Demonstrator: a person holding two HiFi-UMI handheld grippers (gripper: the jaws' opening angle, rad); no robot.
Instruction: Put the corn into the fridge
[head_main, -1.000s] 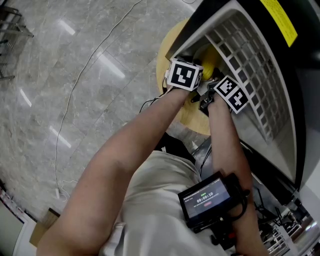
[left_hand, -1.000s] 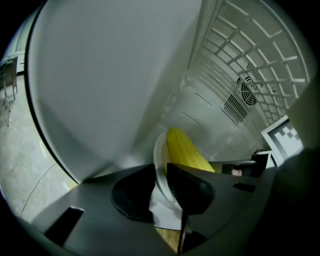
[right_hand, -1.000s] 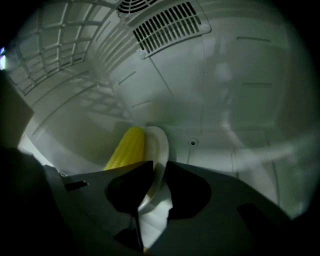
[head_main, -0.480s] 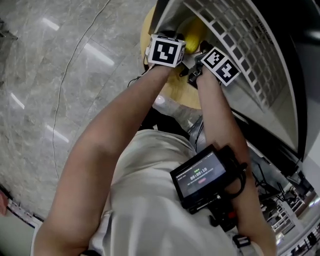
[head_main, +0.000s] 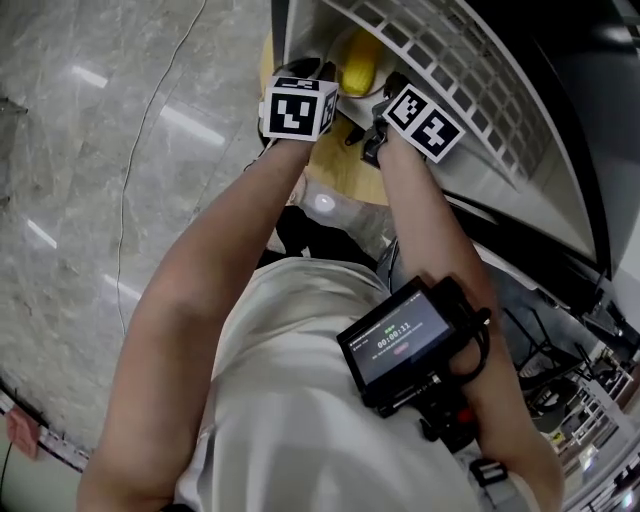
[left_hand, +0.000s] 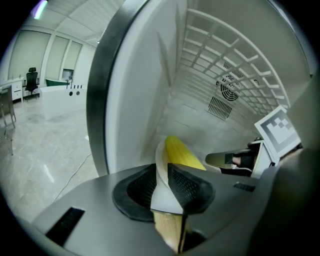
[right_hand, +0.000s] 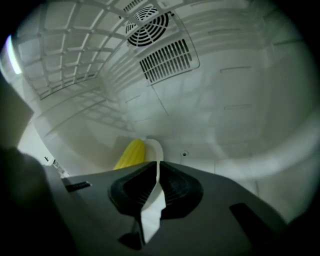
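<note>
One white plate (left_hand: 162, 192) is clamped by left gripper (left_hand: 166, 172) and right gripper (right_hand: 159, 170), one corn (left_hand: 182, 155) just ahead; one fan grille (right_hand: 147, 22) is shown in gripper views only.

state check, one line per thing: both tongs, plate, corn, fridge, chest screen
left tongs: shut on the plate's rim
right tongs: shut on the same plate's rim
plate: held by both tongs inside the fridge, carrying the corn
corn: lying on the plate
fridge: open
chest screen: lit
</note>
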